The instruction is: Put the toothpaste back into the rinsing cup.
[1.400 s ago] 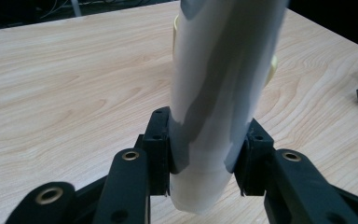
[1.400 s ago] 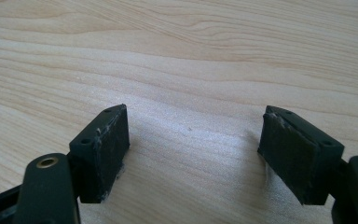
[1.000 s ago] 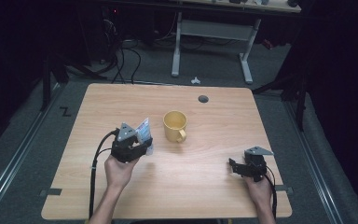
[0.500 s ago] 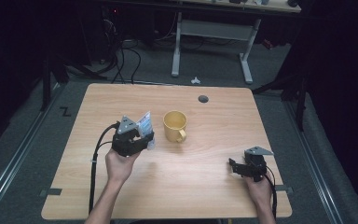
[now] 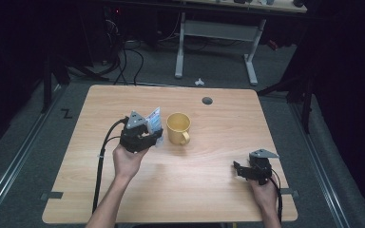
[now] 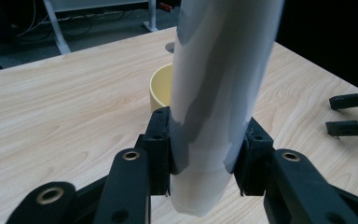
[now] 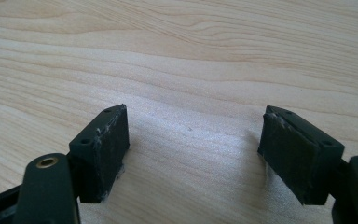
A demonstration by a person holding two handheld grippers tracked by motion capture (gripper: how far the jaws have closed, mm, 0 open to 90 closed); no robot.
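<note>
A yellow mug [image 5: 178,127] stands upright near the middle of the wooden table [image 5: 195,190]. Just left of it, my left gripper [image 5: 153,135] is shut on a white and pale-blue packet [image 5: 155,118], held upright above the tabletop. In the left gripper view the packet [image 6: 219,93] is pinched between both pads of the left gripper [image 6: 207,158], and the mug [image 6: 161,88] peeks out behind it. My right gripper [image 5: 236,170] rests low at the table's front right, open, pointing left. Its jaws [image 7: 193,154] stand wide apart over bare wood. It also appears as the right gripper [image 6: 345,114] in the left gripper view.
A round cable hole [image 5: 207,100] sits near the table's far edge. Beyond the table, on the grey floor, stand a white desk frame [image 5: 218,33], loose cables [image 5: 123,61] and a small white object [image 5: 199,81]. A black cable [image 5: 102,156] trails from the left gripper.
My left hand has lifted the packet and carried it a little farther from the front edge, closer to the mug. The right gripper has stayed where it was.
</note>
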